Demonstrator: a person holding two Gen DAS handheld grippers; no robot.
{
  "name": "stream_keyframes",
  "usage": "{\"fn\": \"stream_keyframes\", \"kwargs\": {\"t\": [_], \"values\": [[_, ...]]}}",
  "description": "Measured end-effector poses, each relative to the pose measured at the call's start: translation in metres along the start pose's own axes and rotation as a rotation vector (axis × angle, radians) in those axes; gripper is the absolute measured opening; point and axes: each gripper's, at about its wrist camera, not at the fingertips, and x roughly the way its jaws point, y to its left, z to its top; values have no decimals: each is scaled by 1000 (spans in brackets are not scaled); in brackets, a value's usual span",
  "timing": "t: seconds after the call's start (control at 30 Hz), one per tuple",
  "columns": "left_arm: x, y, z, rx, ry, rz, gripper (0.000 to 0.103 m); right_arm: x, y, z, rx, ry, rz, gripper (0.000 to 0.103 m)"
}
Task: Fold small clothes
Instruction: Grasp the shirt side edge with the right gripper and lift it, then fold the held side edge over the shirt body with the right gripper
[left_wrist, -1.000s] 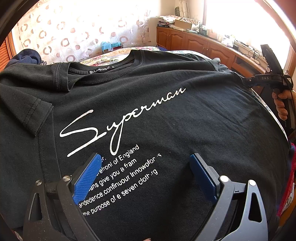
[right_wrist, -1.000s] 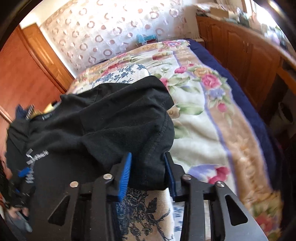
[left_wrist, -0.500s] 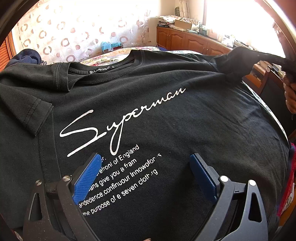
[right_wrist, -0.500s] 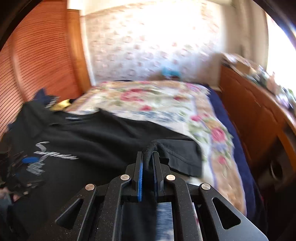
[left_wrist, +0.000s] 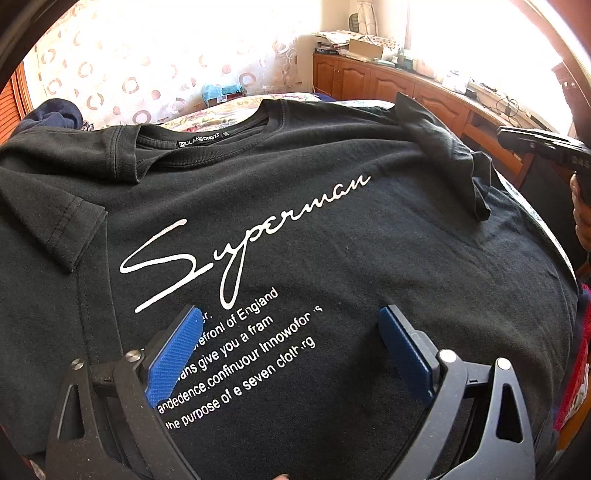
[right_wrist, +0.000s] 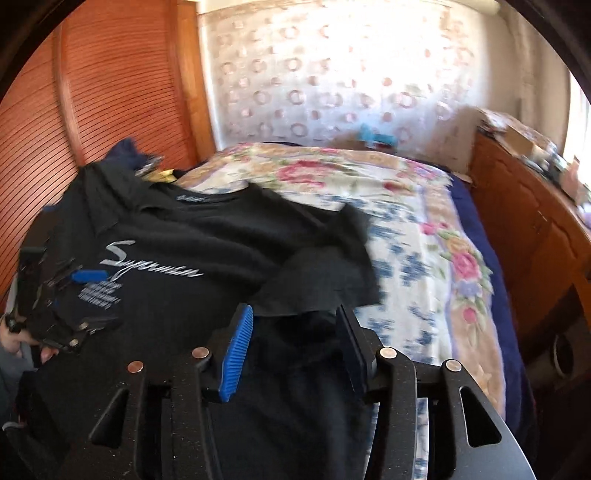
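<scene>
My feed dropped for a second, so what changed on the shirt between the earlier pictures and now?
The right tongs pinched the right sleeve, carried it inward and dropped it folded over the black T-shirt; their jaws are opening, nothing gripped. Unchanged: the left tongs hover open over the printed text, and the left sleeve lies folded in.

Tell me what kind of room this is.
Most likely a bedroom: a black T-shirt lies spread on a bed with a floral bedspread, beside wooden cabinets and a louvred wooden door.
</scene>
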Motion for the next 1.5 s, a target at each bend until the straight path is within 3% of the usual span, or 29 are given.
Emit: {"fn": "stream_keyframes", "kwargs": {"t": [0.1, 0.33, 0.6, 0.7, 0.8, 0.9, 1.03, 1.17, 1.23, 1.3, 1.4, 1.5], "values": [[-2, 0, -1, -1, 1, 0, 96, 8, -7, 1, 58, 32, -14, 49], [-3, -2, -2, -2, 0, -1, 96, 50, -5, 18, 195, 96, 75, 49], [0, 1, 0, -3, -1, -3, 96, 75, -10, 33, 288, 145, 51, 49], [0, 0, 0, -3, -1, -2, 96, 74, -6, 38, 270, 123, 34, 27], [0, 0, 1, -3, -1, -3, 96, 62, 7, 45, 213, 38, 19, 10], [-1, 1, 1, -3, -1, -3, 96, 46, 26, 51, 148, -40, 37, 9], [-1, 1, 1, -4, -1, -3, 96, 31, 60, 55, 40, -86, 102, 9], [-1, 1, 1, -4, -1, -3, 96, 22, 76, 53, 11, -100, 146, 10], [-1, 1, 1, -4, -1, -3, 96, 24, 73, 51, 17, -89, 113, 31], [-1, 1, 1, -4, -1, -3, 96, 30, 60, 50, 59, -75, 65, 44], [-1, 1, 1, -4, -1, -3, 96, 40, 31, 49, 139, -40, -21, 48], [-3, 2, 1, -12, -6, 24, 96, 55, 10, 48, 220, 10, -11, 48]]}}
